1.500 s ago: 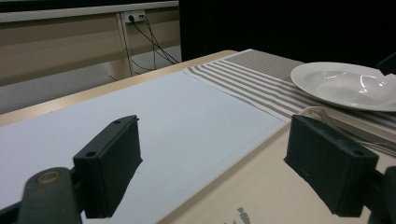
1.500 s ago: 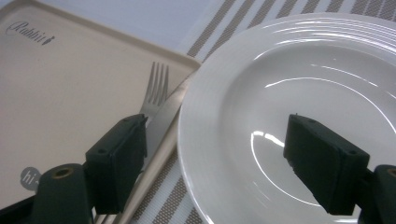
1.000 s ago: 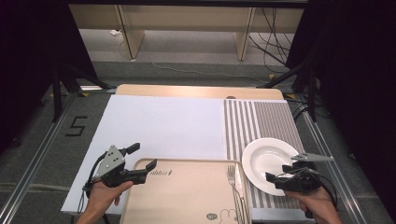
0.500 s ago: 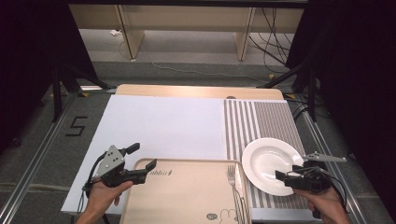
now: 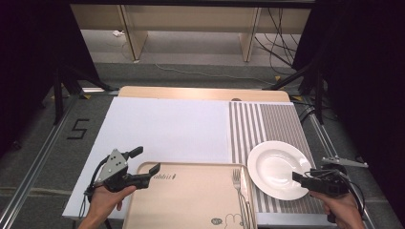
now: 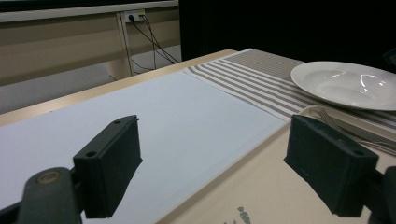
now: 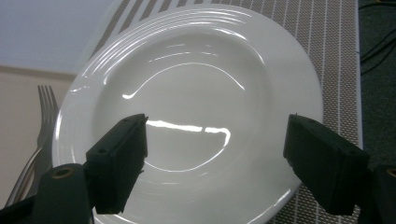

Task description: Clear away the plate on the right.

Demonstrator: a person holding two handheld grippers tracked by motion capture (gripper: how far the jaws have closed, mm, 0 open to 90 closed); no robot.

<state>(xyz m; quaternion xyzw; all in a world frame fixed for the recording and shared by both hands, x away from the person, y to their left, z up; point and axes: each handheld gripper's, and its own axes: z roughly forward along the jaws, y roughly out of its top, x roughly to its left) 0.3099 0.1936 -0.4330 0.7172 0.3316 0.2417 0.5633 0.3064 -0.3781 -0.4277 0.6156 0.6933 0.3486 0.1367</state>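
Right gripper (image 5: 298, 177): located at the lower right of the high view, held in a hand (image 5: 340, 207), jaws spread wide and empty. In the right gripper view both jaws sit low over the white plate (image 7: 187, 112), which spans the frame between them; contact cannot be determined.

The white plate (image 5: 279, 169) rests on the striped mat (image 5: 267, 124) at the right of the table, just beside the tray (image 5: 191, 200).

Left gripper (image 5: 145, 163): lower left of the high view, jaws apart and empty, over the upper left corner of the tray.

A fork (image 5: 240, 191) lies along the right edge of the tray.

Markings: small dark lettering near the top edge of the tray, not legible; a small rabbit figure at the bottom edge of the tray; the digit "5" (image 5: 78, 129) on the floor at the left.
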